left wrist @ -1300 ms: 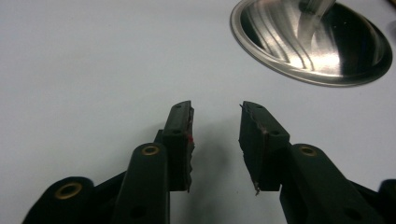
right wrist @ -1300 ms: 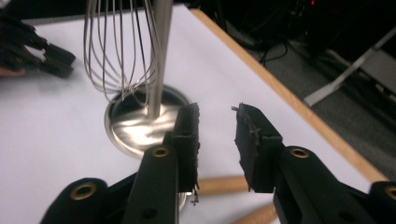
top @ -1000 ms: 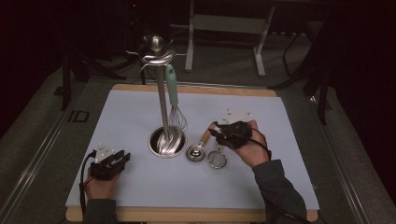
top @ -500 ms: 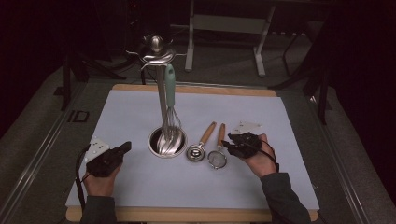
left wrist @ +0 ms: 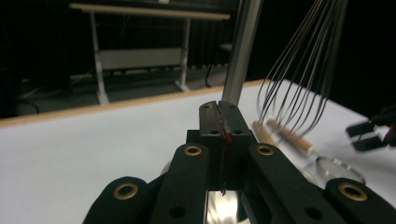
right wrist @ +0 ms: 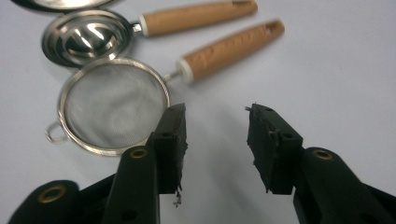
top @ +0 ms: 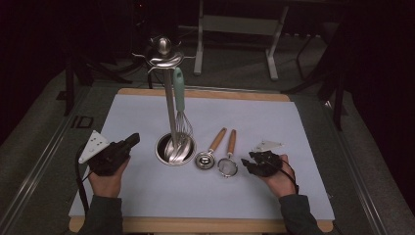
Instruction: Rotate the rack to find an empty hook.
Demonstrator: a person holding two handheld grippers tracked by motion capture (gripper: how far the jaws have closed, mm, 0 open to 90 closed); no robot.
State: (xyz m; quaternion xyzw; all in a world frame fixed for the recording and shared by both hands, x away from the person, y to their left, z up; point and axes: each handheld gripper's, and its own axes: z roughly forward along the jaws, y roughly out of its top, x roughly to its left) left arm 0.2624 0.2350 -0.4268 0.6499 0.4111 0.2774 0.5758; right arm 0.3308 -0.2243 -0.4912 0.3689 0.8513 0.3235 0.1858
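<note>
A steel utensil stand (top: 169, 112) rises from its round base (top: 174, 150) at mid-table. A whisk (top: 182, 125) with a mint handle hangs from its top. Right of the base lie a metal scoop (top: 204, 159) and a small mesh strainer (top: 227, 166), both with wooden handles. My left gripper (top: 132, 141) is shut and empty, raised left of the base and pointing at the pole (left wrist: 240, 51) and the whisk wires (left wrist: 299, 70). My right gripper (top: 250, 165) sits low, right of the strainer (right wrist: 112, 105). Its jaws have just been opening and nothing is between them (right wrist: 215, 135).
A pale mat (top: 293, 127) covers a wooden board (top: 205, 225). Dark floor and a metal table frame (top: 235, 24) lie beyond the far edge. Bare mat stretches along the front and at the far right.
The right gripper has let go of the strainer's handle, drawn back toward me and to the right, and opened wider. The left gripper has lifted off the mat and shut.
</note>
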